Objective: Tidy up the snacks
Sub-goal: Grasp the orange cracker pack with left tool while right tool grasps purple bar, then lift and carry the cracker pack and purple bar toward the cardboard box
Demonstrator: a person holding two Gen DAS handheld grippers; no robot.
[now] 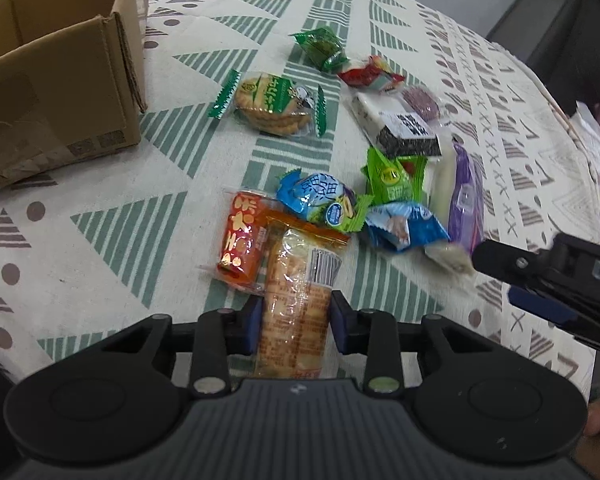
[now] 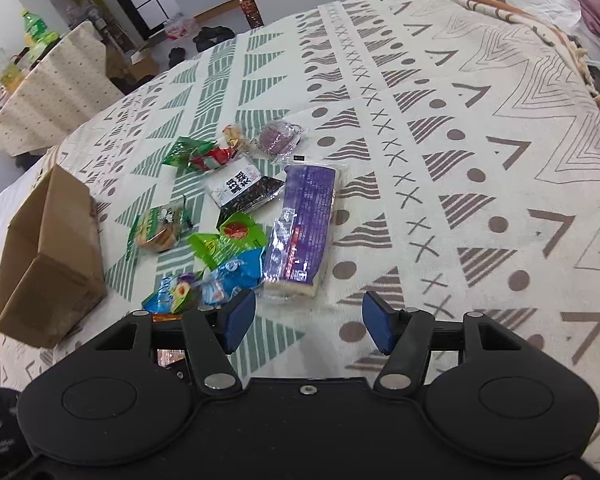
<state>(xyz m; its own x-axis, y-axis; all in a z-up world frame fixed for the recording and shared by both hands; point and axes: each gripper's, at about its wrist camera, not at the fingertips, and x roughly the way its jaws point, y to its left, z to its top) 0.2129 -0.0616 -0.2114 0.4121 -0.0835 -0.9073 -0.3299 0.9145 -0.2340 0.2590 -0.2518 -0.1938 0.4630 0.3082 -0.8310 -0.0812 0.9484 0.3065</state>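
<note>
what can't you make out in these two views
- Inside of the cardboard box: left wrist view, hidden by its own walls.
- Near end of the cracker pack: hidden by the left gripper.
- Purple pack: blurred at its near end in the left wrist view.

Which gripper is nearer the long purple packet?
Right. The right gripper hovers open just short of the long purple packet, lined up with its near end. The left gripper is off to its side, pads around the orange cracker pack.
</note>
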